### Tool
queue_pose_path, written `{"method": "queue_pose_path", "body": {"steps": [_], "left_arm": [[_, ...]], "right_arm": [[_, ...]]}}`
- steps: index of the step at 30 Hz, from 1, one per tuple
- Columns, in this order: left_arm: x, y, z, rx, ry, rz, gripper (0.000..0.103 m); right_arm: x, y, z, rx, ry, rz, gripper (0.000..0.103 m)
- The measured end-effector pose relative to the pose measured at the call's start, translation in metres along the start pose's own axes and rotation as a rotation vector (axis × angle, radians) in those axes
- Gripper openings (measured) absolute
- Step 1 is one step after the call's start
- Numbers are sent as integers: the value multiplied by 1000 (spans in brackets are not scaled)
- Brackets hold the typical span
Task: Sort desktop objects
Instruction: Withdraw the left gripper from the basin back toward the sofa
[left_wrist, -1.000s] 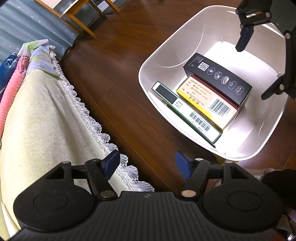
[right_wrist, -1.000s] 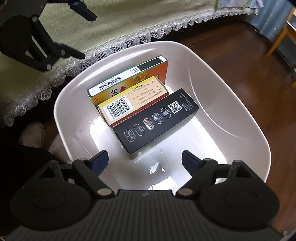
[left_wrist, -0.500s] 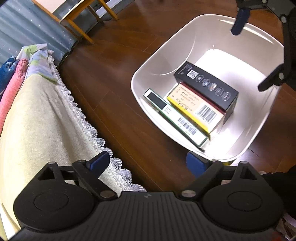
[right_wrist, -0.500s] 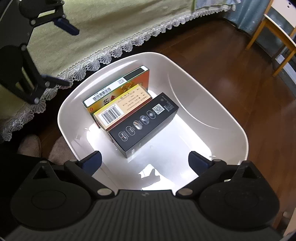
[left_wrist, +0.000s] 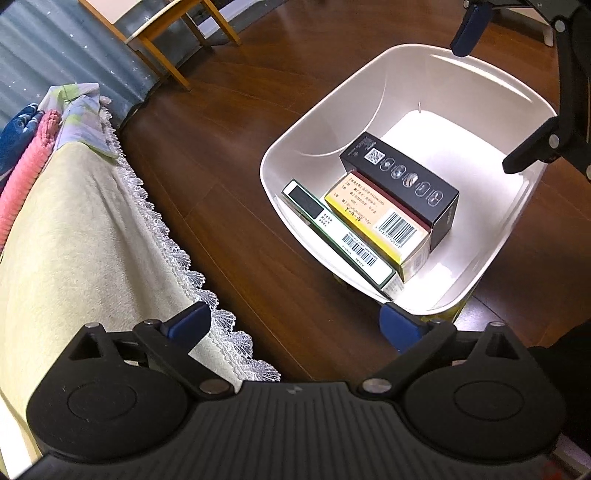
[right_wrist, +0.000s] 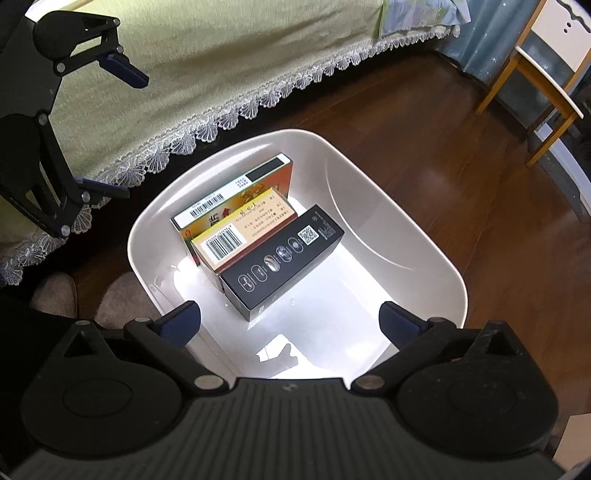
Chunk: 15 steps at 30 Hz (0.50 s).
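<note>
white tub sits on dark wood floor, centre of the right wrist view. three boxes stand on edge, packed side by side against the tub's left wall: green box, yellow box, black box, each touching the next. right half of the tub floor is bare. left gripper is spread wide and empty, low in its frame, between the lace-edged cloth at left and the tub rim at right. right gripper is also spread wide and empty, over the tub's near rim, clear of the boxes. wooden chair stands upper right, well apart. folded fabrics lie upper left on the cloth.
</note>
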<state>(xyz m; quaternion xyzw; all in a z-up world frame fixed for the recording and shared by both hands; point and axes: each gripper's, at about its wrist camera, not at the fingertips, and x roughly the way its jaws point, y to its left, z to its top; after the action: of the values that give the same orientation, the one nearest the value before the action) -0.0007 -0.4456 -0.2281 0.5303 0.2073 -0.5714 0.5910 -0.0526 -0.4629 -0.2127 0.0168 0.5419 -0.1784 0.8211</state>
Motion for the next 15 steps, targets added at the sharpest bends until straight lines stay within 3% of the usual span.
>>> {"method": "queue_pose_path", "body": {"steps": [10,15], "left_arm": [[-41,10,2,-138,-115,22,99],[-75,19,-1,-212,-168,105,99]], "right_arm": [[-35,1,11,59,-85,-11,102],[-60,0,23,110,-160,4,102]]}}
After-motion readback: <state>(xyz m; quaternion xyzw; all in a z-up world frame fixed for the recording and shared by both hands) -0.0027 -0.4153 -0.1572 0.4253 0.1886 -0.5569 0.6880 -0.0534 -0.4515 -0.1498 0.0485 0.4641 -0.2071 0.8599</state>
